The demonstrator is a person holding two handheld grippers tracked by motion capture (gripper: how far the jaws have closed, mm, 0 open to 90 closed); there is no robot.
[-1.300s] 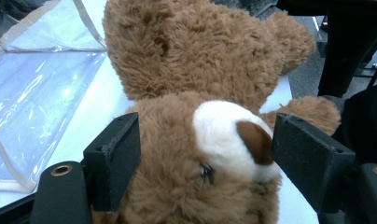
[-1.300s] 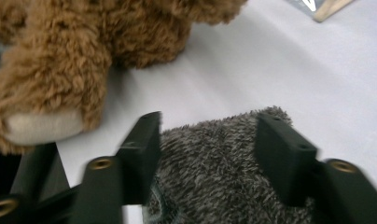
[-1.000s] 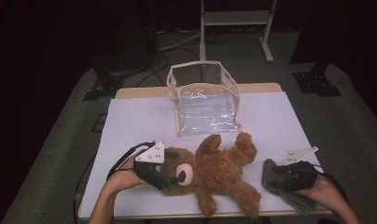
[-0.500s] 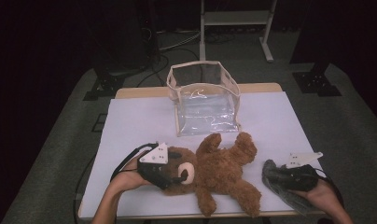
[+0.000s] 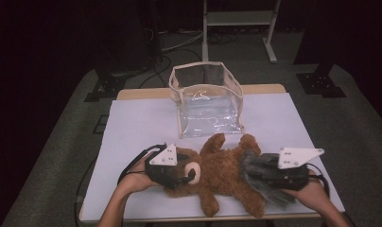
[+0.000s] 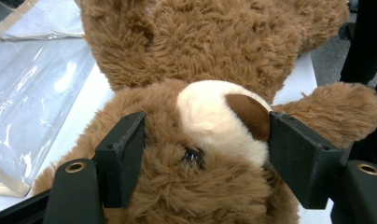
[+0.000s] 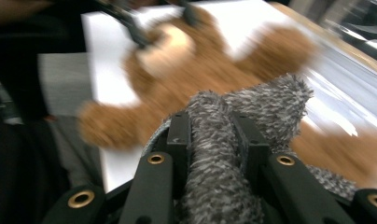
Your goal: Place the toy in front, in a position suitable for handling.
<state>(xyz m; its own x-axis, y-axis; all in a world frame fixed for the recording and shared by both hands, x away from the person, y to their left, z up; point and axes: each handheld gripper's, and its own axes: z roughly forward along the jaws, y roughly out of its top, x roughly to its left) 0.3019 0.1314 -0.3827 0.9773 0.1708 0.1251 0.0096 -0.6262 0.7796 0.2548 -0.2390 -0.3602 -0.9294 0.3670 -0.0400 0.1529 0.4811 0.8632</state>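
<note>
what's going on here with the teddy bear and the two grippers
A person at a table works a gripper in each hand on a brown teddy bear lying on a white sheet. The left gripper has its jaws around the bear's head and has just been closing on it. The right gripper is clamped on a grey fuzzy cloth over the bear's legs. A clear bag stands open behind the bear, not yet used.

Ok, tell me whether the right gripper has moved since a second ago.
Yes. The right gripper, shut on a grey fuzzy cloth, has shifted left from the table's right edge onto the teddy bear's legs.
</note>
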